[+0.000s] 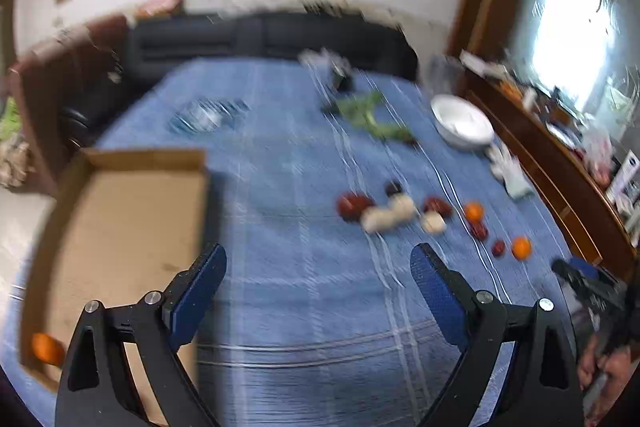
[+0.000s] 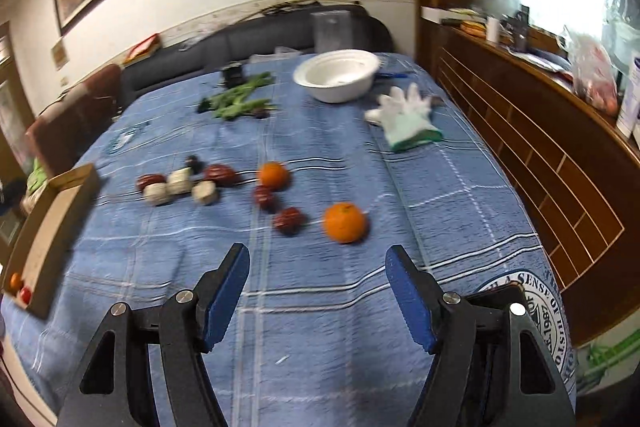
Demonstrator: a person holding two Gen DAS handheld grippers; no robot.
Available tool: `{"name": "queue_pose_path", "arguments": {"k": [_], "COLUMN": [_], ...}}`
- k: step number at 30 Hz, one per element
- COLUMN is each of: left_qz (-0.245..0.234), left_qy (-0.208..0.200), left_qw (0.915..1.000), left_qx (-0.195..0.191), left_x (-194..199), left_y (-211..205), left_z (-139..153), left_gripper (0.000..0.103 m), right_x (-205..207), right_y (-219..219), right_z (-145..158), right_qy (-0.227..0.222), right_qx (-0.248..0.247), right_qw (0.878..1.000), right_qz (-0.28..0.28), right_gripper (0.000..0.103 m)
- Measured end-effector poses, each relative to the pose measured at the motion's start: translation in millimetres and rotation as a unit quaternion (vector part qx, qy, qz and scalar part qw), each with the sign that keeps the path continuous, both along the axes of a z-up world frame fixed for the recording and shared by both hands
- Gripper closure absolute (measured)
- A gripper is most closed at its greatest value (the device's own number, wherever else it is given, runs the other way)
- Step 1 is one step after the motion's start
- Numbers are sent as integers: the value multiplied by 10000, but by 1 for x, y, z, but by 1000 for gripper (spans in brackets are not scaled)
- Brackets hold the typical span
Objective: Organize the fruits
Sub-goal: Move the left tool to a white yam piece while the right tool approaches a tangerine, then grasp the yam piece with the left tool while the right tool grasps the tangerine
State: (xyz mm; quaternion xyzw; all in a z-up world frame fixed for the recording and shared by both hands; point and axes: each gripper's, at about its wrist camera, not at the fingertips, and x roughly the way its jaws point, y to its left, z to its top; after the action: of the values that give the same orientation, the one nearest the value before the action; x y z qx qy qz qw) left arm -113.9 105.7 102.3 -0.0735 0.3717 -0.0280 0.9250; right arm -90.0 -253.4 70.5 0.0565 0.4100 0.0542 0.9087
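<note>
Both claws are spread wide with nothing in them: the right gripper [image 2: 316, 291] hangs over the blue cloth [image 2: 320, 327] and the left gripper [image 1: 318, 291] does the same beside the box [image 1: 120, 227]. Using the near orange [image 2: 345, 222] as the landmark: it sits on the cloth just past the right claw's tips, a bit right of centre. Just left of it there's a dark red fruit [image 2: 289, 220], and another red one [image 2: 265, 196] a little further back-left. Behind those is the second orange [image 2: 273, 175]. Further left of that is a clump of pale chunks [image 2: 180, 187] mixed with more red fruits [image 2: 221, 172], touching or nearly so. Way off left of the near orange, the cardboard box sits at the cloth's edge with a small orange [image 2: 15, 281] and a red fruit [image 2: 25, 293] in its near corner. Far behind the near orange there's a white glove [image 2: 406, 115], some greens [image 2: 240, 99] and a white bowl [image 2: 337, 75], all pretty blurry in the left view
</note>
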Motion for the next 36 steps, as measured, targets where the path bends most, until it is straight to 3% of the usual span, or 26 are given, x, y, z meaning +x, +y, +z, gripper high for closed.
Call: {"name": "queue_pose_path", "arguments": {"k": [6,10,15,22,36], "left_qz": [-308,-485,-598,-538,-483], "left_qy": [330,470,567,905,670], "left_qw": [9989,9976,9965,9944,9962], "left_qx": [-95,-154,122,-9,284], "left_x": [33,60,95,126,124], "left_y": [-28,-41,-62,-63,-72], "left_z": [-30,-42,-60,-88,-90], "left_gripper": [11,26,34,53,56], "right_x": [40,53,61,66,65], "right_y": [-8,-8,-7,-5,-6], "right_z": [-30,-44,-53,-59,-59], "right_qy": [391,472,506,542,467], "right_qx": [345,589,762,780,807], "right_qw": [9978,9952,9937,9938,9940], "right_qz": [-406,-618,-653,-572,-574], "right_gripper": [28,41,42,42,47]}}
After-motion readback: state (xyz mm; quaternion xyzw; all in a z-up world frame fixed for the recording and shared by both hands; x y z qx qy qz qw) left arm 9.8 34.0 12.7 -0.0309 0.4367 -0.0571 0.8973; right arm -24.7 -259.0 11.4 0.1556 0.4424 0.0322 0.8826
